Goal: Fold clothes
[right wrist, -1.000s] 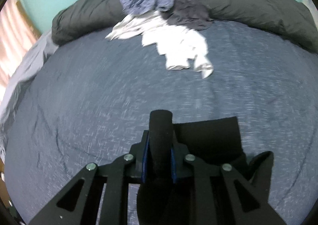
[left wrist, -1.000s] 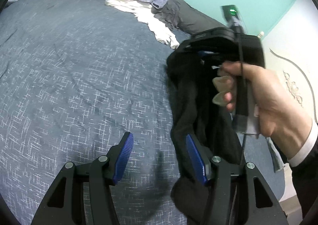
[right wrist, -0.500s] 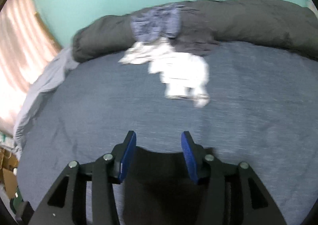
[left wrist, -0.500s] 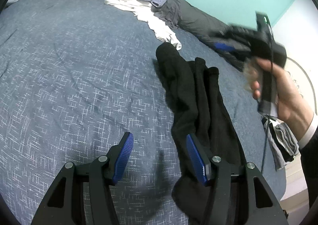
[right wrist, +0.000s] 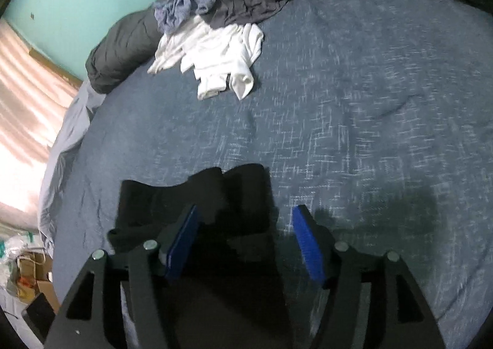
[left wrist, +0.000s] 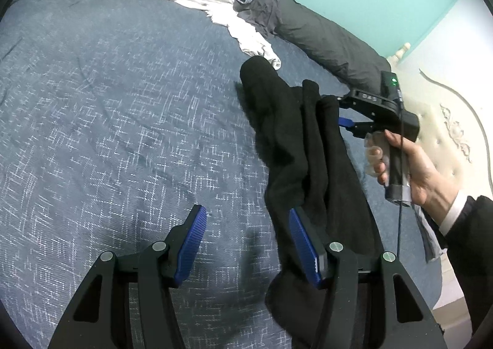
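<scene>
Both tools (left wrist: 245,244) (right wrist: 245,241) wide apart, empty, over black garment (left wrist: 295,139).

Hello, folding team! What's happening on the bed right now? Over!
Left gripper open, right gripper open. Black garment lying bunched on the blue bedspread, not gripped. White clothes farther back, out of the way.

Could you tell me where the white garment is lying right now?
The white garment lies at the far side of the bed, just under the blue-grey clothes, beyond the black garment.
</scene>
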### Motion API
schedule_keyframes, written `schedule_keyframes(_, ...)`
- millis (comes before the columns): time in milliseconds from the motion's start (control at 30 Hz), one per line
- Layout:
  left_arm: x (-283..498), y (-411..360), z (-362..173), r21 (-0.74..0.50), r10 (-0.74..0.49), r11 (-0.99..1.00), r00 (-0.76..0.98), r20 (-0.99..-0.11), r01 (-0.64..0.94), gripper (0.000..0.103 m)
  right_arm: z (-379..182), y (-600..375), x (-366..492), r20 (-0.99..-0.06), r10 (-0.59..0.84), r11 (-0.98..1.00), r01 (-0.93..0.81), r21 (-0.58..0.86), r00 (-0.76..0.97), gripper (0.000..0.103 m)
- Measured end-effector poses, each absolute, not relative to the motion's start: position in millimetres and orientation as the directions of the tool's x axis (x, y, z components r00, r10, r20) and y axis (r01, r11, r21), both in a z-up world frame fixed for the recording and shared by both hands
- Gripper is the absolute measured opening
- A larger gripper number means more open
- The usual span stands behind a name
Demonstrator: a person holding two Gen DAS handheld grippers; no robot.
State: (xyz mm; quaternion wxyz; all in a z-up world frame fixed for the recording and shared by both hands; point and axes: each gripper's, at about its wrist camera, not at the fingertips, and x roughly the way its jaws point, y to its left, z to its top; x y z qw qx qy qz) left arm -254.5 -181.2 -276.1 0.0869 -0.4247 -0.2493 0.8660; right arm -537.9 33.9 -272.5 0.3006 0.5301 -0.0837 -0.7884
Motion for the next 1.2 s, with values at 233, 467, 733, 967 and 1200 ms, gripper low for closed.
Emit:
schedule_keyframes(233, -256, -182, -281, -0.501, 0.359, -0.863, -0.617, -0.7, 0.066, 0.06, -296, 15, -544, -0.796, -0.565, -0.8, 0.384, 0.462, -0.219, 0.069)
schedule_keyframes(467, -258, -183, -284, -0.496, 0.355, -0.865, -0.611, -0.707, 0.071, 0.06, -305, 1, -543, -0.799, -0.557, -0.796, 0.42, 0.436, -0.228, 0.049)
schedule_keyframes(733, -258, -180, -285, -0.492, 0.355, -0.868, -0.607, -0.711, 0.068, 0.06, -288, 9, -535, -0.738, -0.619, -0.762, 0.435, 0.48, -0.268, 0.016)
schedule_keyframes(967, -257, -179, -284, -0.494, 0.355, -0.867, -0.609, -0.709, 0.069, 0.06, -247, 35, -531, -0.688, -0.619, -0.778, 0.416, 0.471, -0.378, 0.014)
schedule_keyframes(1200, -256, -179, -284, -0.5, 0.361, -0.863, -0.61, -0.706, 0.069, 0.06, -213, 64, -529, -0.668, -0.579, -0.812, 0.41, 0.416, -0.468, 0.014)
